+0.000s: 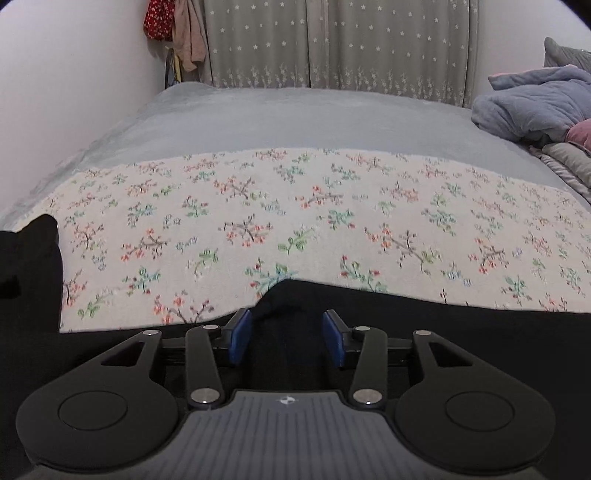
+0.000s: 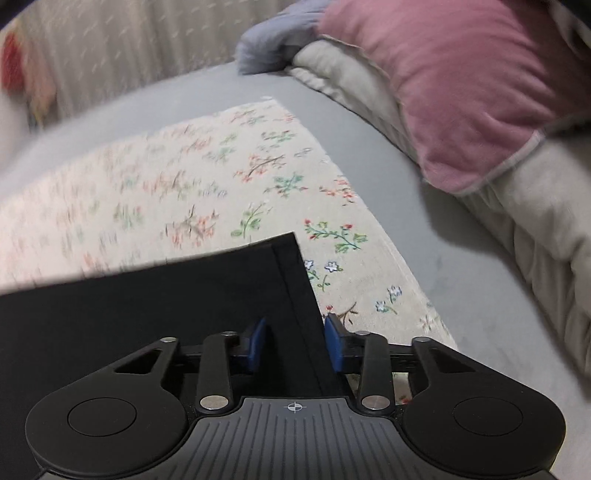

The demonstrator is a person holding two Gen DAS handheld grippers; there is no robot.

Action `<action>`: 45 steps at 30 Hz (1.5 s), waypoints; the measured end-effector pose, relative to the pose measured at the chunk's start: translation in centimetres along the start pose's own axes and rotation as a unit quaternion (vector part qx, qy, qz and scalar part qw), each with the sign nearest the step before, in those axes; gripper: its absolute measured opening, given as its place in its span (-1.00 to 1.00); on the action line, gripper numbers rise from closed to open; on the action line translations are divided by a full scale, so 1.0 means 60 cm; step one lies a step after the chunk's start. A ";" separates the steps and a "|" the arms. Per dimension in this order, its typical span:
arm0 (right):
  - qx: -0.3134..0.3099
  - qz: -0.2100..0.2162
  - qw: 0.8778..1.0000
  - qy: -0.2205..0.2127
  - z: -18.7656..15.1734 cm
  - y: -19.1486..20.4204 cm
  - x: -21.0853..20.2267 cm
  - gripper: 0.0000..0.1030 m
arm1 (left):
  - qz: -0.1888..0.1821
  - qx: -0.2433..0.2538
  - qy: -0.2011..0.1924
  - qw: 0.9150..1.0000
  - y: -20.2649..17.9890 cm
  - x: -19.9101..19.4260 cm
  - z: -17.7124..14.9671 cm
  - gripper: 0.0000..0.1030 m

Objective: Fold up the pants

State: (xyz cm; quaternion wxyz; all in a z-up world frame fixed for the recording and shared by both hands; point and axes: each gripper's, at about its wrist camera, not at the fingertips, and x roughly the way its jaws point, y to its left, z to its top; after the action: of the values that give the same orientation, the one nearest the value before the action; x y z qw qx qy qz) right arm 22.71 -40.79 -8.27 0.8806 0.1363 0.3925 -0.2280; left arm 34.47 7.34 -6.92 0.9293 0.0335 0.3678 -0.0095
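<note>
The black pants (image 1: 406, 317) lie flat on a floral blanket (image 1: 295, 214) spread over the bed. In the left wrist view my left gripper (image 1: 287, 332) stands open over the pants' far edge. A small raised bump of black cloth (image 1: 280, 299) sits between its blue pads, which do not press on it. In the right wrist view a square corner of the pants (image 2: 166, 302) with a stitched hem lies on the blanket (image 2: 184, 177). My right gripper (image 2: 295, 338) straddles that hem edge, its pads apart on either side of the cloth without pinching it.
A grey sheet (image 1: 277, 118) covers the bed beyond the blanket. A blue-grey quilt (image 1: 535, 103) and a pink pillow (image 2: 461, 85) on folded beige bedding (image 2: 535, 206) are piled at the right. A starred curtain (image 1: 332, 40), hanging clothes (image 1: 173, 26) and a white wall (image 1: 74, 92) close the far and left sides.
</note>
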 end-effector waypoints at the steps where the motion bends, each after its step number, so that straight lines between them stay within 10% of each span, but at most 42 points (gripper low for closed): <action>1: -0.006 -0.003 1.000 0.000 0.002 0.005 -0.001 -0.90 | 0.001 -0.001 0.007 1.000 -0.002 -0.002 -0.004 0.30; 17: -0.059 -0.030 0.998 -0.005 0.026 0.012 0.007 -0.96 | 0.000 0.020 0.067 0.998 -0.029 -0.066 -0.115 0.40; 24: -0.025 0.005 0.999 -0.021 0.032 -0.003 -0.019 -0.46 | -0.010 0.019 0.057 0.998 -0.040 -0.068 -0.115 0.40; 28: -0.044 -0.013 0.999 0.006 0.023 0.005 0.001 -1.00 | -0.027 -0.007 0.067 0.997 -0.029 -0.073 -0.114 0.40; 45: -0.040 -0.067 0.997 -0.026 0.028 -0.003 -0.025 -0.75 | -0.044 -0.023 0.053 0.997 0.012 -0.127 -0.138 0.40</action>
State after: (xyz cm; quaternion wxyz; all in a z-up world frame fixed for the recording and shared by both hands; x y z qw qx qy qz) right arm 22.81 -41.19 -6.05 0.8778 0.0688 0.3867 -0.2743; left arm 23.28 8.61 -7.68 0.9075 -0.0038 0.4182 -0.0401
